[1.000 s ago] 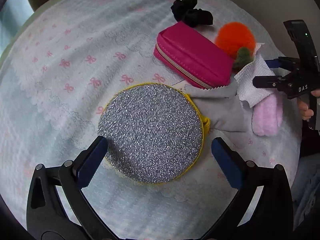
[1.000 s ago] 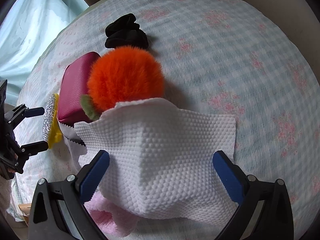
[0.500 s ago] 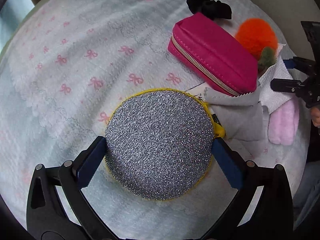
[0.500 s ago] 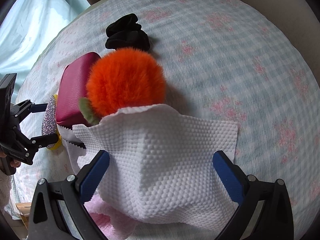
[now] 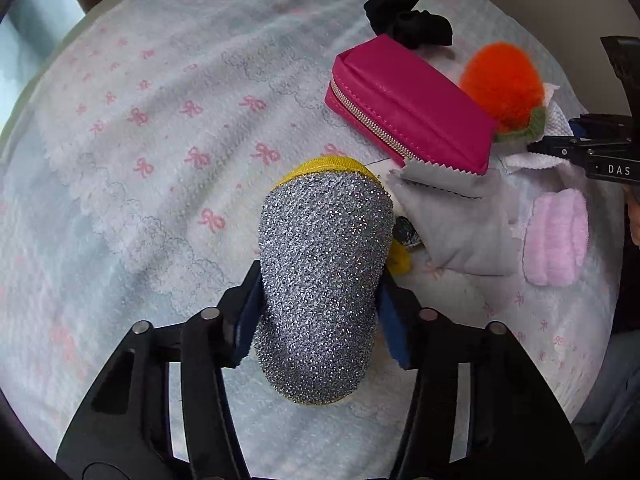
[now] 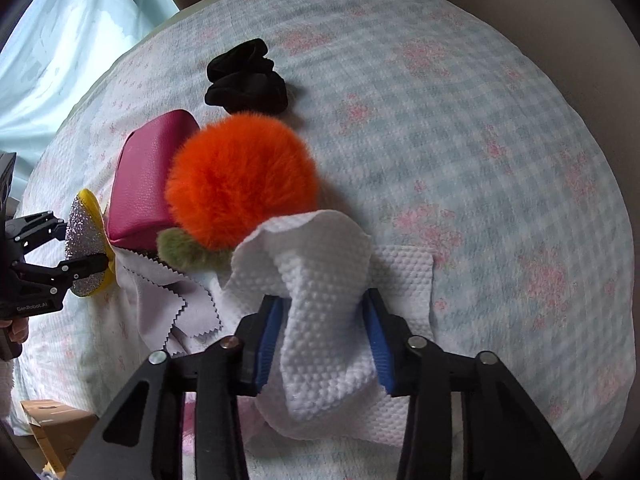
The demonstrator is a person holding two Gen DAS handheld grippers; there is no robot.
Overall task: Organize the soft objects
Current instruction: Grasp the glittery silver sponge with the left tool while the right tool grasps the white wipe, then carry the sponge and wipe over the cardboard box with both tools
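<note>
A round silver glitter scouring pad (image 5: pixel 324 248) with a yellow rim is squeezed into an oval between the blue pads of my left gripper (image 5: pixel 318 300), whose jaws are closing on it. In the right wrist view, a white embossed cloth (image 6: pixel 320 256) is bunched up between the pads of my right gripper (image 6: pixel 322 320), whose jaws are also closing. The cloth's far edge leans on an orange pompom (image 6: pixel 240 176) with a green tuft. My left gripper (image 6: pixel 80 244) with the pad shows at that view's left edge.
A magenta zip pouch (image 5: pixel 408 116), a black scrunchie (image 5: pixel 408 16), a grey pinked-edge cloth (image 5: pixel 460 224) and a pink fluffy piece (image 5: pixel 556 236) lie on the bow-print bed cover (image 5: pixel 140 160). A cardboard box (image 6: pixel 52 424) sits below the bed's edge at lower left.
Both grippers went from wide open to closed. The left one squeezed the scouring pad narrow, and the right one gathered the flat white cloth into a raised fold.
</note>
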